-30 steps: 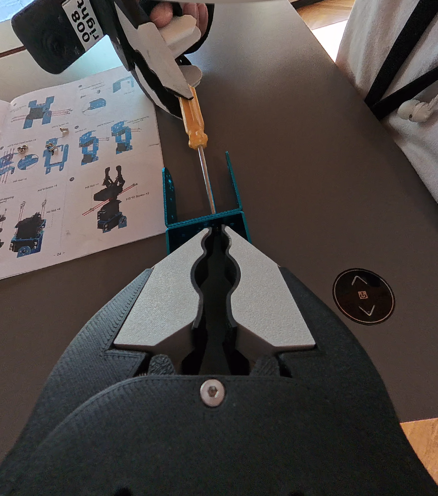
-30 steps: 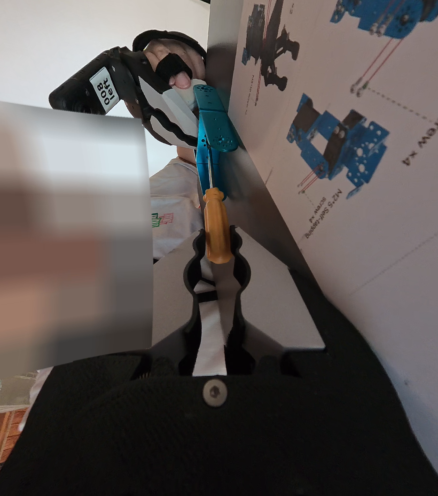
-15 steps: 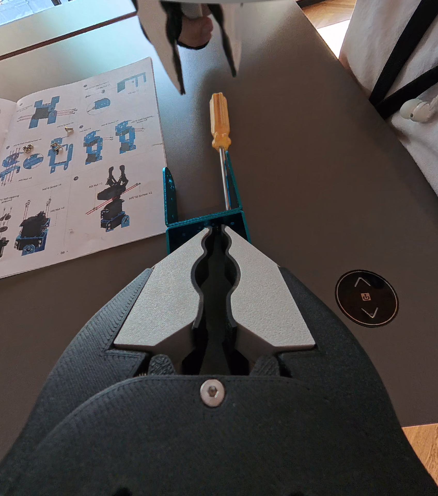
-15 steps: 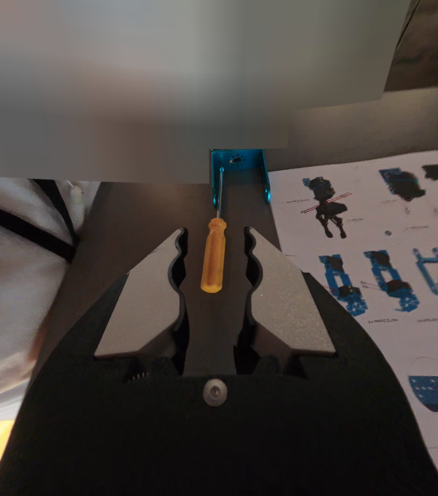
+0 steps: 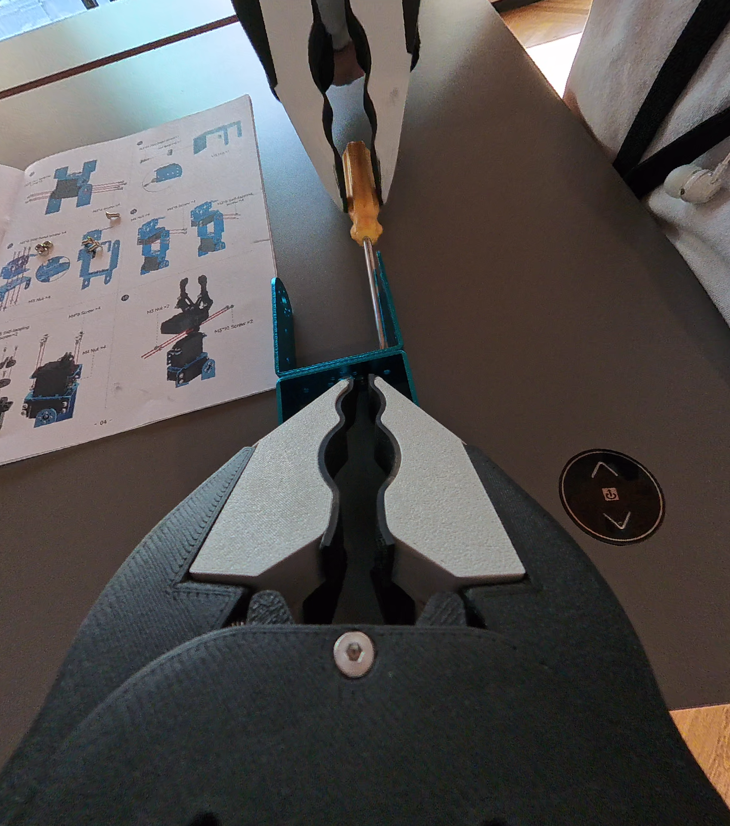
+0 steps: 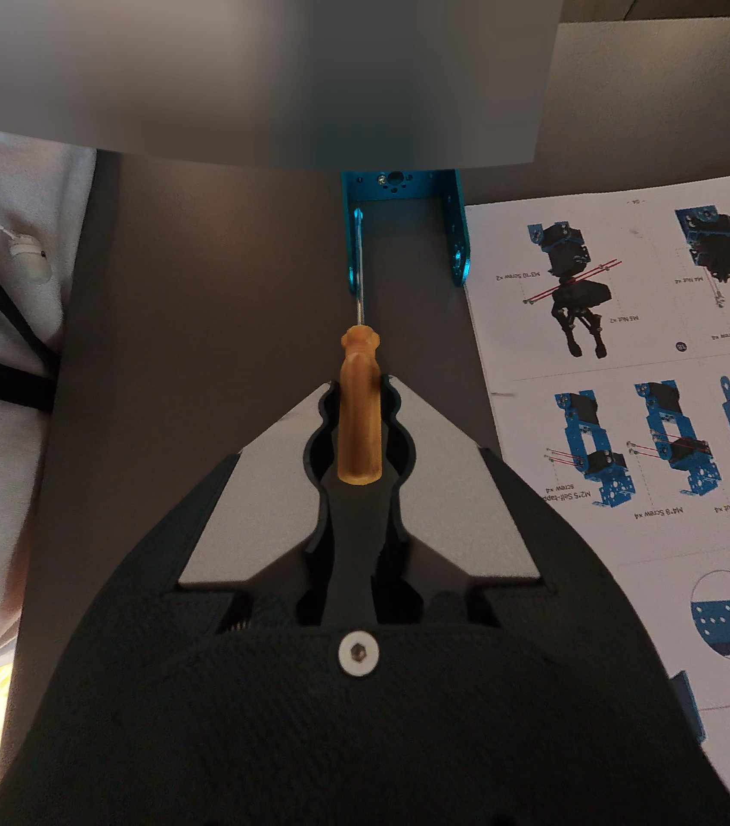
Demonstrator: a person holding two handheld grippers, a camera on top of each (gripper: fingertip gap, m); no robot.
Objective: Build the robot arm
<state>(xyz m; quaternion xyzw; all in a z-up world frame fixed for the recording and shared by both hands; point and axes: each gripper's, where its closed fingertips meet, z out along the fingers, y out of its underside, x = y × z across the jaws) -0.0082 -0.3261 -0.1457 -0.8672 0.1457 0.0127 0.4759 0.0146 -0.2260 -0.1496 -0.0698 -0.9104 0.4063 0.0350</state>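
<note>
My left gripper (image 5: 359,380) is shut on the base wall of a blue U-shaped metal bracket (image 5: 341,371) that stands on the dark table, arms pointing away from me. An orange-handled screwdriver (image 5: 362,201) lies in line with it, its shaft running along the bracket's right arm. My right gripper (image 6: 359,382) is shut on the screwdriver (image 6: 358,424) handle, low over the table. In that view the bracket (image 6: 399,187) sits just ahead, with the shaft tip inside it by the left arm. The right gripper also shows in the left wrist view (image 5: 361,196).
An open instruction booklet (image 5: 108,268) lies beside the bracket, with a few small screws (image 5: 43,246) on it; it also shows in the right wrist view (image 6: 622,402). A round black control button (image 5: 611,496) is set into the table. A person's white clothing and earbud (image 5: 689,183) are at the table's edge. The grippers' ends are close to 11 centimeters from one another.
The right gripper held the screwdriver tilted up, then opened and left it lying on the table. It has now closed on the handle again. The left gripper stayed shut on the bracket.
</note>
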